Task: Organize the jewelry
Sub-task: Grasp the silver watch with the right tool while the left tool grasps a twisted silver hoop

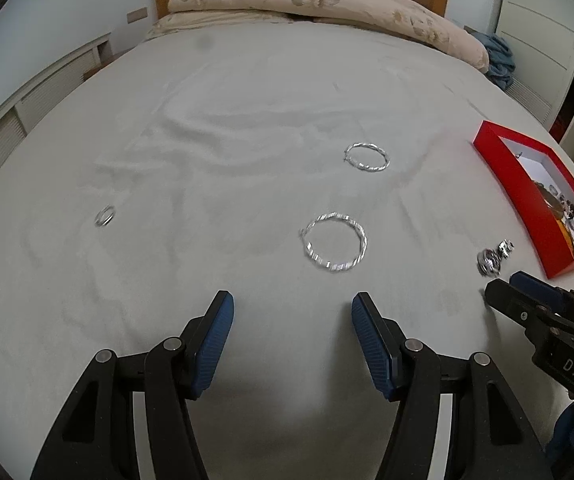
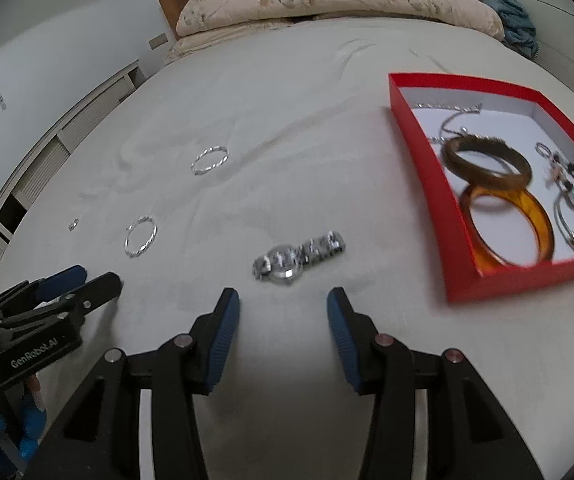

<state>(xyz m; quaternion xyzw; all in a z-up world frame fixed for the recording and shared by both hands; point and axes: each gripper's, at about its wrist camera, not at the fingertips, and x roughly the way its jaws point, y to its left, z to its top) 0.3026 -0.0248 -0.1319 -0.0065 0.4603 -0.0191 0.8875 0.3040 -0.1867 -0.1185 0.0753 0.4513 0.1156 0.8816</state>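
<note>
Small ring [image 1: 105, 216]: lies farthest left on the bed [image 1: 247, 92], well apart from the other jewelry.
Left hand-held gripper [image 1: 293, 312]: hovers low over the sheet, its blue-padded fingers spread wide with nothing between them.
Near hoop [image 1: 335, 247]: a twisted silver bangle flat on the sheet, just ahead of the left hand-held gripper.
Far hoop [image 1: 367, 156]: a second twisted silver bangle, farther up the bed and slightly right of the near one.
Watch [image 2: 299, 260]: a silver metal-band watch on the sheet, between the hoops and the box, just ahead of the right hand-held gripper.
Right hand-held gripper [image 2: 283, 304]: fingers parted and empty, held low, pointing at the watch.
Red box [image 2: 419, 132]: an open shallow tray with a white floor, on the bed's right side, near the watch but not touching it.
Box contents: a brown bangle [image 2: 487, 162] overlapping an amber bangle [image 2: 507, 228], with chains and a beaded piece beside them.
Headboard end: a folded floral quilt [image 1: 307, 4].
</note>
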